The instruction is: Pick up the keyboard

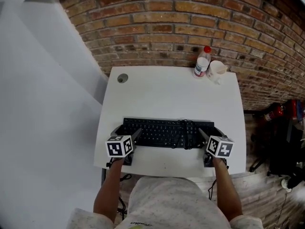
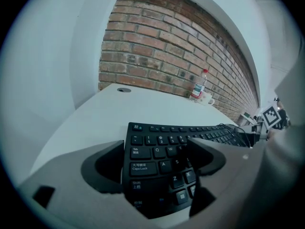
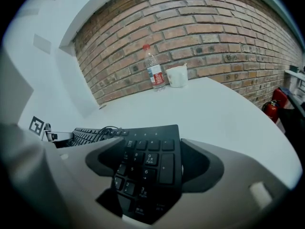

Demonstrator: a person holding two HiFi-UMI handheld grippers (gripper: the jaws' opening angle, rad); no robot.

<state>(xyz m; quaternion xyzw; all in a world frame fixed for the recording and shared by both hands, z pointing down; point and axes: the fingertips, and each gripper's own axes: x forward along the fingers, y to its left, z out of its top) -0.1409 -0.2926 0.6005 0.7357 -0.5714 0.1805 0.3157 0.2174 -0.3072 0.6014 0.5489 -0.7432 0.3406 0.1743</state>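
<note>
Black keyboard (image 1: 164,132) is lying near the front edge of the white counter (image 1: 167,92), its long axis running left to right. Left tongs (image 1: 135,135) and right tongs (image 1: 205,136) are standing wide apart, each straddling its own end of the keyboard without visibly pinching it. A brick wall (image 1: 167,23) is backing the counter, with a water bottle (image 1: 202,61) and a cup (image 1: 217,70) standing at the far edge.

Left hand-held gripper (image 1: 127,131), right hand-held gripper (image 1: 211,132), jaws apart
</note>
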